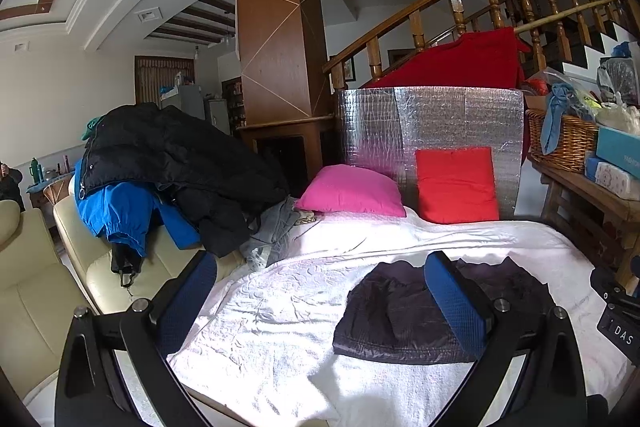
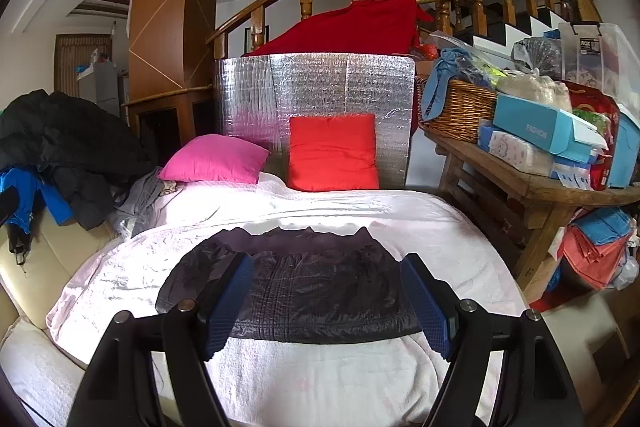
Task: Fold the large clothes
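A dark quilted garment (image 2: 316, 291) lies folded into a compact rectangle on the white bedspread (image 2: 300, 379); it also shows in the left wrist view (image 1: 400, 319). My right gripper (image 2: 324, 303) hovers over the garment's near edge, open and empty, with blue pads (image 2: 228, 307) spread wide. My left gripper (image 1: 320, 295) is open and empty over the bedspread (image 1: 260, 327), to the left of the garment. A pile of black and blue jackets (image 1: 160, 171) lies on the cream sofa (image 1: 36, 291) at the left.
A pink pillow (image 2: 216, 159) and a red pillow (image 2: 332, 153) lean at the far end against a silver foil panel (image 2: 320, 87). A wooden bench (image 2: 540, 187) with a wicker basket (image 2: 460, 107) and boxes stands at the right. A stair railing rises behind.
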`<state>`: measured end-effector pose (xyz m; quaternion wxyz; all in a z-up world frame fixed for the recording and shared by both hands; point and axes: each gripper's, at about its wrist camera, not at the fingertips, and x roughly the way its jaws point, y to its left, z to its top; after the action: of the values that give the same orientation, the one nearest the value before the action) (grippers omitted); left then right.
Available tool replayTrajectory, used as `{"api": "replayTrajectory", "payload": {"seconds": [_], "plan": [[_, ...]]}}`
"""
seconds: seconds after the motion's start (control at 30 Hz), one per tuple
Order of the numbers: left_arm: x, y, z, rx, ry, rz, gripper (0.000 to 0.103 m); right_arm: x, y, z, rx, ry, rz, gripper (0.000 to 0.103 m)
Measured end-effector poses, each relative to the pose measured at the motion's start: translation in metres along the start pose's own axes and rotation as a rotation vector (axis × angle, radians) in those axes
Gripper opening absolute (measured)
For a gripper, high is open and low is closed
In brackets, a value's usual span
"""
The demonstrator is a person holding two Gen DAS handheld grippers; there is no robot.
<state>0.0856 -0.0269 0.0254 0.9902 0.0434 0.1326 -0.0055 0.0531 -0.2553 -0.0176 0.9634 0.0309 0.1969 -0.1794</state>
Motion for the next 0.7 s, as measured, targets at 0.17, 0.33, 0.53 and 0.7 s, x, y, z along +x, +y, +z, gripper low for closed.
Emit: {"api": "replayTrajectory", "payload": {"seconds": [0.17,0.33,0.53,0.7], "plan": [[0.011,-0.003,0.004,0.002,0.003,0.006,0.103,0.013,0.001,0.005,0.001,0.008,0.001,0.079],[0.026,-0.008,0.006,0.008,0.018,0.009,0.103,0.035,0.004,0.008,0.002,0.031,0.006,0.079],[0.043,-0.016,0.006,0.008,0.038,0.008,0.103,0.054,0.006,0.010,-0.006,0.043,0.008,0.079],[0.053,-0.026,0.005,0.019,0.049,-0.015,0.103,0.066,0.001,0.009,0.000,0.062,-0.007,0.079]]}}
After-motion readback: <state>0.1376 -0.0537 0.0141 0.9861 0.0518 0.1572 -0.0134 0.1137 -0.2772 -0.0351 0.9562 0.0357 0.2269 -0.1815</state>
